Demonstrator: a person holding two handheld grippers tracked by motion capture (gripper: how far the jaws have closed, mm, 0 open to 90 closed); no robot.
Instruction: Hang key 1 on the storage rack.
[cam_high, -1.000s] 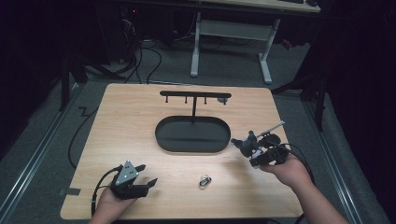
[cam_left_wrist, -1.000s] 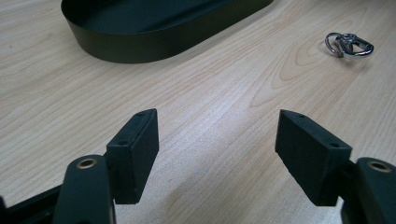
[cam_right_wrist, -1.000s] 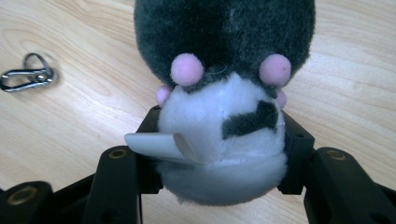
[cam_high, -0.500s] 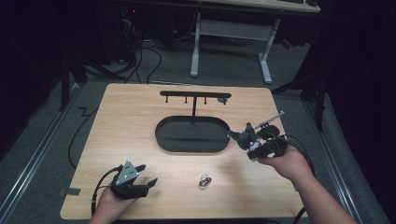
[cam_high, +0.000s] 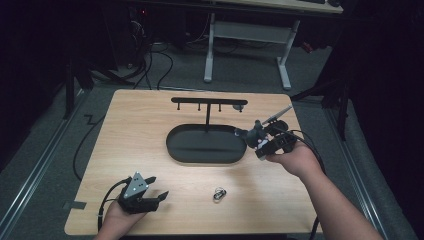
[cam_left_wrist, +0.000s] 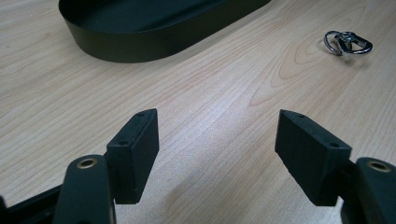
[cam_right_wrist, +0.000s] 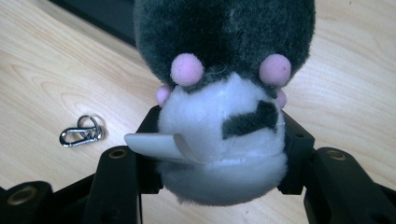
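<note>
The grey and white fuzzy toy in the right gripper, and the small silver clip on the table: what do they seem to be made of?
The grey and white fuzzy toy looks like soft plush: matte fuzzy pile, pink pompom-like dots and a sewn-in white tag. The right gripper squeezes its white part. The small silver clip looks like polished metal, probably steel: bright, mirror-like glints on its ring and snap hook.

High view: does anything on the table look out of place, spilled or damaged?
Nothing looks spilled or damaged. The metal clip lies alone on the bare table, apart from the black tray and its hook stand. The right gripper is shut on a plush toy.
</note>
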